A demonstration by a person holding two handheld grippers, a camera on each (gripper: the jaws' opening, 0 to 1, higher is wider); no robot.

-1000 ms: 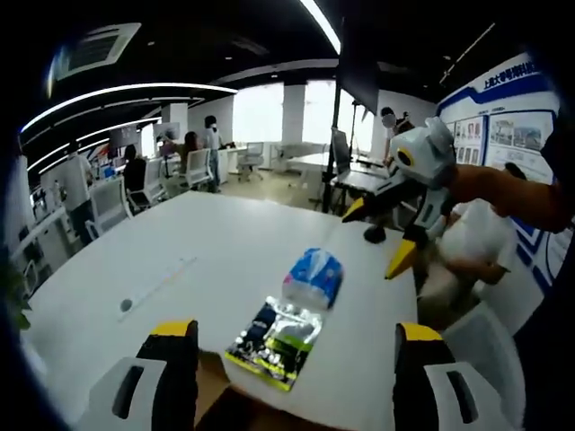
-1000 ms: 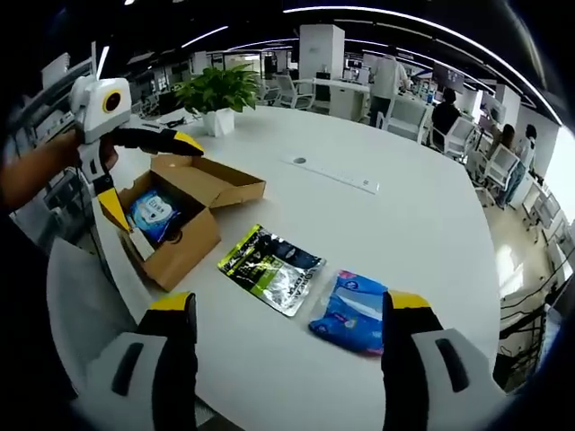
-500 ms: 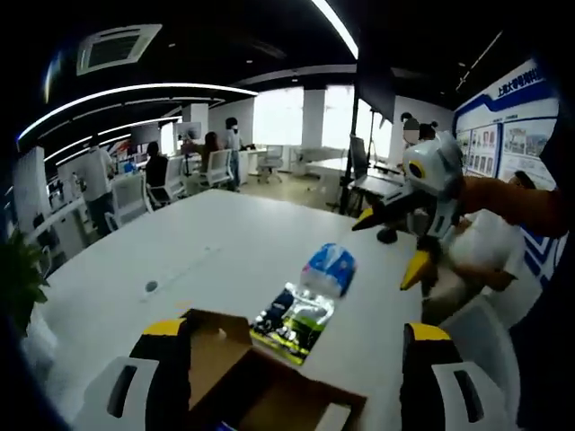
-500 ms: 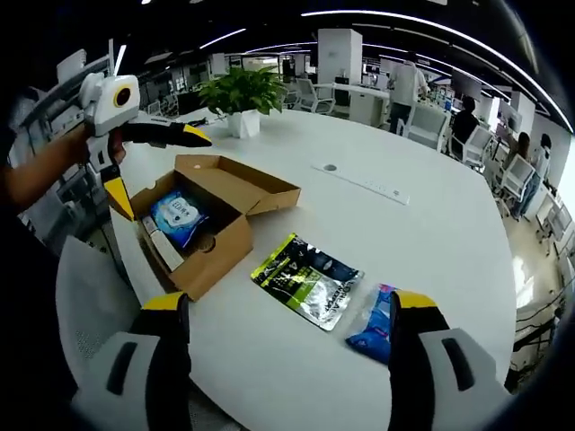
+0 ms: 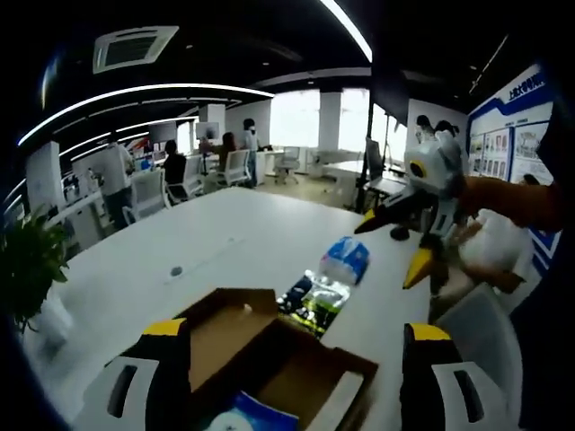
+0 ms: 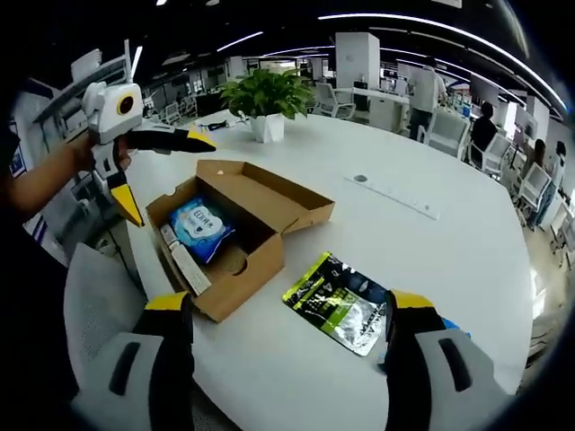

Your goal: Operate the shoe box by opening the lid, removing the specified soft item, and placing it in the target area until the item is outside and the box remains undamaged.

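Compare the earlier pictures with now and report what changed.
Both cameras swung towards the open cardboard box, bringing it further into each view. The left gripper hangs open over it, the right gripper open too; nothing was grasped. The blue packet inside, the foil pouch and blue pack lie unmoved.

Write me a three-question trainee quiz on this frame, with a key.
1. True or false: the shoe box has its lid shut.
2. What lies inside the box: A) the blue soft pack, B) the green-and-black pouch, C) the potted plant?
3. Fill in: both the left tongs and the right tongs are ____.

Key: 1 false; 2 A; 3 open.
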